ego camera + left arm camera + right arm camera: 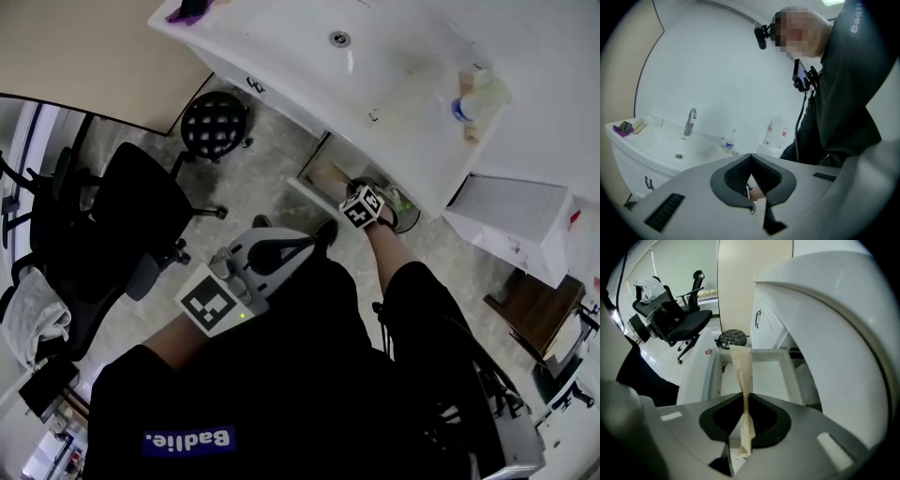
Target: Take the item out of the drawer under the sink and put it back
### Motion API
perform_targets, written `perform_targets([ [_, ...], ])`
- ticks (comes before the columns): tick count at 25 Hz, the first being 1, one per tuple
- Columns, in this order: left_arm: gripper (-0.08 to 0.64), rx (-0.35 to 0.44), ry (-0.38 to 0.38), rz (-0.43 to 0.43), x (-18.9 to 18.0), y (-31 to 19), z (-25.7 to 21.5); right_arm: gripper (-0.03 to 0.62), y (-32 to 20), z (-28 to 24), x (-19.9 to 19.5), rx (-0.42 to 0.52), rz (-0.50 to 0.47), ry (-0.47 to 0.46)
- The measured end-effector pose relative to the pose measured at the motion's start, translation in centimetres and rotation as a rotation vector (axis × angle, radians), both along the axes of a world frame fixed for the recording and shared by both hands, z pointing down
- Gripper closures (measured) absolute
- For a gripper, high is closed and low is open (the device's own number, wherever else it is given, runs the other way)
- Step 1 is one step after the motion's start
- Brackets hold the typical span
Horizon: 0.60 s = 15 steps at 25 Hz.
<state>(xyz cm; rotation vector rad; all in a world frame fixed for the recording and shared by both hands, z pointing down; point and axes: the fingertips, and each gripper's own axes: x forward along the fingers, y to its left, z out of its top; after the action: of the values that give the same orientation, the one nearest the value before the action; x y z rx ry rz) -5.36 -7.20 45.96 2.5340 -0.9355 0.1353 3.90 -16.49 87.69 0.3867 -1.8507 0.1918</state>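
So the right hand-held gripper [743, 397] was clamped on the thin tan paper packet [740, 365], held edge-on over the open white drawer [710, 376] below the white sink [300, 52], probably to clear its rim. The left hand-held gripper [751, 158] was closed, empty and out of the way.

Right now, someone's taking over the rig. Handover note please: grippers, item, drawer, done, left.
Left gripper: shut, empty, held back near the body.
Right gripper: shut on the flat beige packet, which stands on edge over the drawer.
The drawer is pulled open under the sink.
Done: drawer open, packet gripped.
Left: lift the packet clear, then set it back in the drawer. I cannot tell whether its lower edge rests on the drawer floor.
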Motion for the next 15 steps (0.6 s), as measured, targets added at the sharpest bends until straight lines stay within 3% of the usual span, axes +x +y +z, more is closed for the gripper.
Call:
perform_targets([
  [8,0.554,0.083,0.031,0.045,0.5,0.4,-3.7,0.549,2.0,-8.3,0.8,0.054,0.165,-0.149],
  [15,0.554,0.115,0.039,0.080,0.7,0.4,-5.8,0.549,3.6,-17.2,-0.4,0.092,0.312,-0.392],
])
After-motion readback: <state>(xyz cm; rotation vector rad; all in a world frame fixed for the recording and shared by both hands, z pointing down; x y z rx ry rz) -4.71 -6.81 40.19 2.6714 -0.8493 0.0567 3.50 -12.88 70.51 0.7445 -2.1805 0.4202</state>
